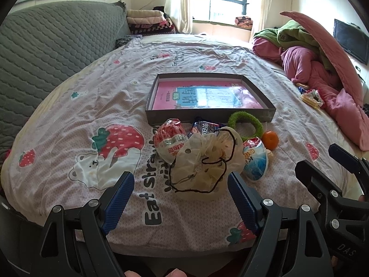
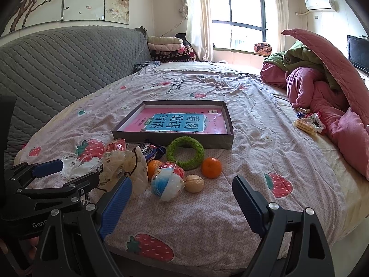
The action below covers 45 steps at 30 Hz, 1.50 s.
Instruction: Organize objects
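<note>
Bed [image 2: 230,207]: bears everything.
Shallow box [image 2: 175,142]: holds a pink book [image 2: 177,121].
Clutter before it: translucent bag [image 1: 207,159], green ring [image 2: 185,152], snack packets, oranges.
Your left gripper [image 1: 181,199] and right gripper [image 2: 182,202]: both spread wide, empty.
Risk: the bag's loose cord [image 1: 221,173] may snag your fingers, dragging neighbours.

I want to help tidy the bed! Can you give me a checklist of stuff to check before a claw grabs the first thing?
1. Left claw open, nothing in it: ok.
2. Right claw open, nothing in it: ok.
3. Grey box has room: ok, only a pink book lies inside.
4. Net bag in front of the left claw: ok, pads not touching it.
5. Orange free to grab: ok, it sits apart from the green ring.
6. Walnut free: cannot tell, the snack bag lies very close.
</note>
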Available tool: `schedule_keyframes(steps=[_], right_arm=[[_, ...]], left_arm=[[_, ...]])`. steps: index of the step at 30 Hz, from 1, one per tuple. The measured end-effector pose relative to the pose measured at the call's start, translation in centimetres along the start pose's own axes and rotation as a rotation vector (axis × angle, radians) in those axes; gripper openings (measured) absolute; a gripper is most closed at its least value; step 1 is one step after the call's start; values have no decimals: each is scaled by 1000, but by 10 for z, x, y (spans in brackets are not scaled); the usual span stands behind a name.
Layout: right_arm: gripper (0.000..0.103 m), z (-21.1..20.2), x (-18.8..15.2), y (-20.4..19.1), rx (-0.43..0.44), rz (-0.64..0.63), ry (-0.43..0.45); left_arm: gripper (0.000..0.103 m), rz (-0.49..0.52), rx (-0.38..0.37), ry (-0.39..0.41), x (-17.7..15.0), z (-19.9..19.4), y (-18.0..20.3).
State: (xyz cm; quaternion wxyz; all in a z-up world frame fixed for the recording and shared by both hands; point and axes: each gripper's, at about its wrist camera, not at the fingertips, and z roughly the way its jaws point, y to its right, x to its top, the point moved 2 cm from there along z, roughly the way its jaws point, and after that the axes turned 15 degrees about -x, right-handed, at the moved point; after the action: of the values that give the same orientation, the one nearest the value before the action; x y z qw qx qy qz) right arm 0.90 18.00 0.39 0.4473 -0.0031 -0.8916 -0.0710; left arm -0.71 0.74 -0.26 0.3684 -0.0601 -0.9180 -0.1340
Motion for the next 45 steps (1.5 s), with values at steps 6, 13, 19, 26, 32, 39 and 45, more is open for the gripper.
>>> schedule_keyframes(steps=[6, 13, 19, 26, 32, 39, 45], right_arm=[[88, 1, 1, -1, -1, -4, -1], [88, 2, -1, -2, -2, -6, -6], [88, 4, -1, -3, -10, -9, -11], [88, 7, -2, -3, -10, -8, -21], [88, 10, -5, -4, -11, -20, -27], [88, 16, -8, -5, -6, -26, -43], [88, 24, -13, -6, -1, -30, -63]], left_arm=[[84, 1, -3, -3, 1, 1, -1], [84, 2, -4, -12, -2, 5, -2], [84, -6, -8, -17, -3, 7, -3], [84, -11, -9, -25, -5, 9, -4], [84, -10, -9, -35, -6, 12, -3], [84, -14, -8, -52, -9, 19, -5], [84, -18, -6, -71, -12, 28, -9]])
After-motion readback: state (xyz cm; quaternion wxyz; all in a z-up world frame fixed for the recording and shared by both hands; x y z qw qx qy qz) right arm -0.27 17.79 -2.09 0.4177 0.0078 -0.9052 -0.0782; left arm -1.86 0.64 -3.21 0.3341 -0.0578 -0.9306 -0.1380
